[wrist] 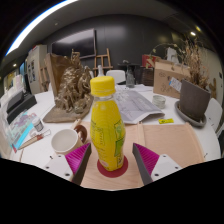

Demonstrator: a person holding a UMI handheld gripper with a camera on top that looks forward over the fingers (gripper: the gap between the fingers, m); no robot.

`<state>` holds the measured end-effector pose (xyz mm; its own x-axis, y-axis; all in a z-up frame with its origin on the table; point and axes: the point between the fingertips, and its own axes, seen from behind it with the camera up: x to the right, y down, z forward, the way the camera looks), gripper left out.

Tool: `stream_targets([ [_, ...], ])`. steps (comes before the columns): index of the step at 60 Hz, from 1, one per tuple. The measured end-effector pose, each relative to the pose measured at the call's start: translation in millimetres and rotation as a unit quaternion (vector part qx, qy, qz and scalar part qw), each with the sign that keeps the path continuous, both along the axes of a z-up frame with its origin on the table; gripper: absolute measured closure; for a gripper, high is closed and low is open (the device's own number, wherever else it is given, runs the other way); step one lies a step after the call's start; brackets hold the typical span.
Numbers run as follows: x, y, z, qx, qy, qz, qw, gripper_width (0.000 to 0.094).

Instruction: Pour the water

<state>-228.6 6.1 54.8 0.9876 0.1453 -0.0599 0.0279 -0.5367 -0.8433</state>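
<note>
A yellow drink bottle (107,128) with a yellow cap stands upright on a round red coaster (113,168) on a wooden board (170,142). It stands between my gripper's (113,158) two fingers, with a gap on each side. The pink pads (79,157) sit apart to the left and right of the bottle's base, so the gripper is open. A white cup (66,140) stands on the table just left of the bottle, beyond the left finger.
A wooden carved sculpture (73,95) stands behind the cup. Papers (135,103) lie on the white table beyond the bottle. A dark pot (192,100) stands at the right. Office clutter and chairs fill the background.
</note>
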Motion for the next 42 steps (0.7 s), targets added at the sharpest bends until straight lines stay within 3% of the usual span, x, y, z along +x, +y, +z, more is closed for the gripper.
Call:
stream_targets([
  [24, -27.2, -176.9, 110.0, -0.043, -0.053, -0.089, 0.994, 0.0073],
  [42, -61.0, -244.6, 137.0, -0.041, -0.066, -0.092, 0.993, 0.0077],
])
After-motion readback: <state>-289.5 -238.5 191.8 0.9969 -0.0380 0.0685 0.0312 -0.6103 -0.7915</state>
